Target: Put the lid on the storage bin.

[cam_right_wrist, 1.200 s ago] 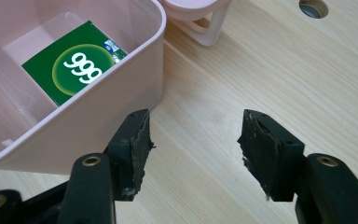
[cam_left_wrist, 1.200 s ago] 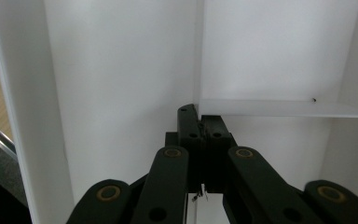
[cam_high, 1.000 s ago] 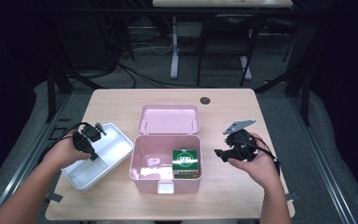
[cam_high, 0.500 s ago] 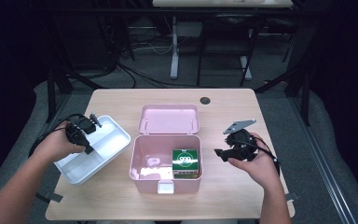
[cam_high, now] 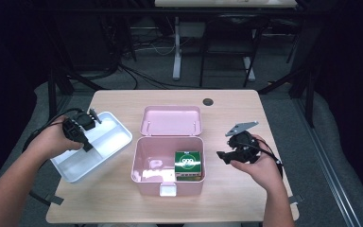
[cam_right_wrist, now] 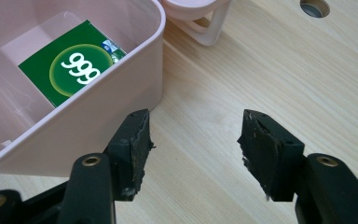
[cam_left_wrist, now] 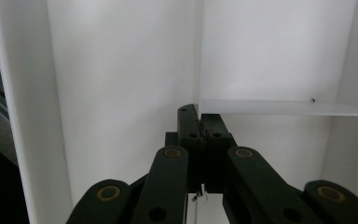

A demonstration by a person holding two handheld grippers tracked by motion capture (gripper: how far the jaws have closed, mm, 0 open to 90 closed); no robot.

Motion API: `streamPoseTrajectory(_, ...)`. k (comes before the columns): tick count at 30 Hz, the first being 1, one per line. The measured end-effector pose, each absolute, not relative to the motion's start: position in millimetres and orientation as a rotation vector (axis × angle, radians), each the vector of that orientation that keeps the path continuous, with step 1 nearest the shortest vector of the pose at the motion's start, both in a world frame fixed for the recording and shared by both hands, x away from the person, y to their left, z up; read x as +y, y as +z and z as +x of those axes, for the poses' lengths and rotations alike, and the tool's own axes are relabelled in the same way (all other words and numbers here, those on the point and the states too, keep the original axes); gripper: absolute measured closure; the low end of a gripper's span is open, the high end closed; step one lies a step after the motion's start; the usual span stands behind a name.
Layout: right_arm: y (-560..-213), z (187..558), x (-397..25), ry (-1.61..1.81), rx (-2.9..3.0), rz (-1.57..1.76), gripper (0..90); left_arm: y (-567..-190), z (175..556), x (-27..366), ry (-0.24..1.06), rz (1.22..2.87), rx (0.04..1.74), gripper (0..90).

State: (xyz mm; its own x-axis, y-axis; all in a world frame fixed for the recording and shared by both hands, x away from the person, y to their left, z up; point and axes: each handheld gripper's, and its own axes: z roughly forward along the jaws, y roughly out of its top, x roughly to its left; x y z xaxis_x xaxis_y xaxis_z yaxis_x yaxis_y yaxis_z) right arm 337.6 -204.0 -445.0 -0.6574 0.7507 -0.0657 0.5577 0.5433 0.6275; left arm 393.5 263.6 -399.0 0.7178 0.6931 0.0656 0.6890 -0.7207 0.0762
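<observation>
Wooden worktop [cam_high: 236, 203], white tray [cam_high: 108, 142] at left edge with left gripper [cam_left_wrist: 200, 122] clamped on its divider [cam_left_wrist: 279, 107]; right gripper [cam_right_wrist: 193, 140] wide open, empty, beside pink box [cam_high: 168, 163]; best lifted level, grip firm.

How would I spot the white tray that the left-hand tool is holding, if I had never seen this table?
Start at the open pink box in the middle of the wooden table. The white tray sits just to its left, lying at a slant. It is the sole white, shallow container there, split by a divider, and the left gripper is shut on it.
</observation>
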Motion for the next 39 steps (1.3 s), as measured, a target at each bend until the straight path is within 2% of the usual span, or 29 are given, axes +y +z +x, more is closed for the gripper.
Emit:
streamPoseTrajectory(8,-446,338,-203,0.835,2.455,1.078,42.8,-385,391,253,0.16,2.871,1.092,88.8)
streamPoseTrajectory(22,-448,340,-204,0.816,2.471,1.088,42.8,-372,390,226,0.197,2.946,0.882,88.9)
streamPoseTrajectory(34,-450,341,-204,0.821,2.458,1.091,42.9,-362,389,187,0.168,3.016,0.719,88.9)
streamPoseTrajectory(39,-450,341,-205,0.824,2.459,1.091,42.9,-363,389,162,0.174,3.044,0.583,88.9)
